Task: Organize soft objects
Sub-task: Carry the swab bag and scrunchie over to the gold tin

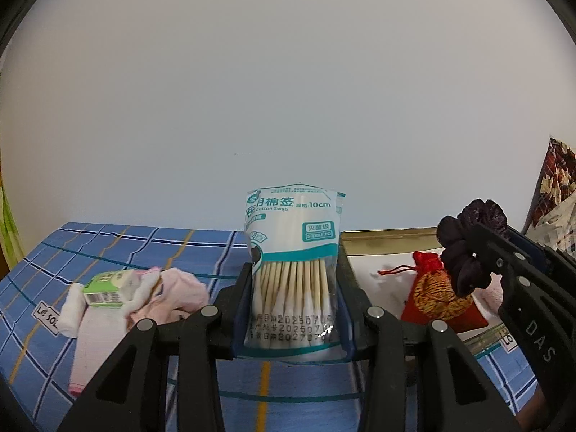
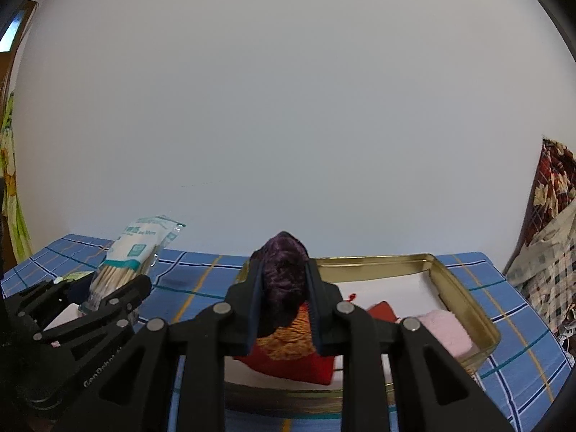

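Observation:
My left gripper (image 1: 293,309) is shut on a bag of cotton swabs (image 1: 293,252) and holds it upright above the blue checked cloth; the bag also shows in the right wrist view (image 2: 133,255). My right gripper (image 2: 284,288) is shut on a dark purple scrunchie (image 2: 284,270), held over the gold tin tray (image 2: 464,298). In the left wrist view the scrunchie (image 1: 468,241) hangs at the right. In the tray lie a red embroidered pouch (image 1: 435,298) and a pink folded cloth (image 2: 446,331).
A pink and white sock bundle with a green label (image 1: 118,288) lies on the cloth at the left. Patterned fabric (image 2: 550,216) hangs at the far right. A plain white wall stands behind the table.

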{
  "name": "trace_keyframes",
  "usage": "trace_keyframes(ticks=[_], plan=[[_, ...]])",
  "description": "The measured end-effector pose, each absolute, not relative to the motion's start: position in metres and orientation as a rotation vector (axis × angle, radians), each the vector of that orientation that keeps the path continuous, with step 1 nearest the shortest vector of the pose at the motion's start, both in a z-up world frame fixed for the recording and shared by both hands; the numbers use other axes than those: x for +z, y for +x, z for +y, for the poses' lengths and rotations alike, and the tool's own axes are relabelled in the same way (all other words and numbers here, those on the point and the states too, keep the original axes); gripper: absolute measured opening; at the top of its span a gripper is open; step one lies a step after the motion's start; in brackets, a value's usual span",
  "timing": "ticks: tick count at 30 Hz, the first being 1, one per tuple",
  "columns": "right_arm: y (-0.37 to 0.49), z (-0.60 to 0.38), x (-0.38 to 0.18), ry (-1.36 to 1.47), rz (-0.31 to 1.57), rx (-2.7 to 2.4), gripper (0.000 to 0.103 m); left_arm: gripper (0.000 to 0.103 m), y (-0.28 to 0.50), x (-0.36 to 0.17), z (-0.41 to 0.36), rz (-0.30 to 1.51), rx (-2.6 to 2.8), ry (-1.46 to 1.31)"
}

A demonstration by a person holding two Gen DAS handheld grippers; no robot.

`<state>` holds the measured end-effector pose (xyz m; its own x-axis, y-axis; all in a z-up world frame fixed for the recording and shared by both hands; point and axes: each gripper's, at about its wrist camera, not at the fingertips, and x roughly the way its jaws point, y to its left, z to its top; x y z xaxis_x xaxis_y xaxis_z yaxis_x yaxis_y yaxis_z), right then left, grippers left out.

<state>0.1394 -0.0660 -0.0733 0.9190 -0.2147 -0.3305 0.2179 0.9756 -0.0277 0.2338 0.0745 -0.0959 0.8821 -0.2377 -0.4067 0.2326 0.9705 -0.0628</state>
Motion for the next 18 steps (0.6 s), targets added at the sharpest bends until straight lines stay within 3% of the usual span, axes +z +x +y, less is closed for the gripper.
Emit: trace_keyframes(ticks=[18], plan=[[0.123,-0.11,-0.056,0.028,0.332,-0.322,0.023,0.043,0.229,-0.087,0.035,0.403,-0.281,0.004]])
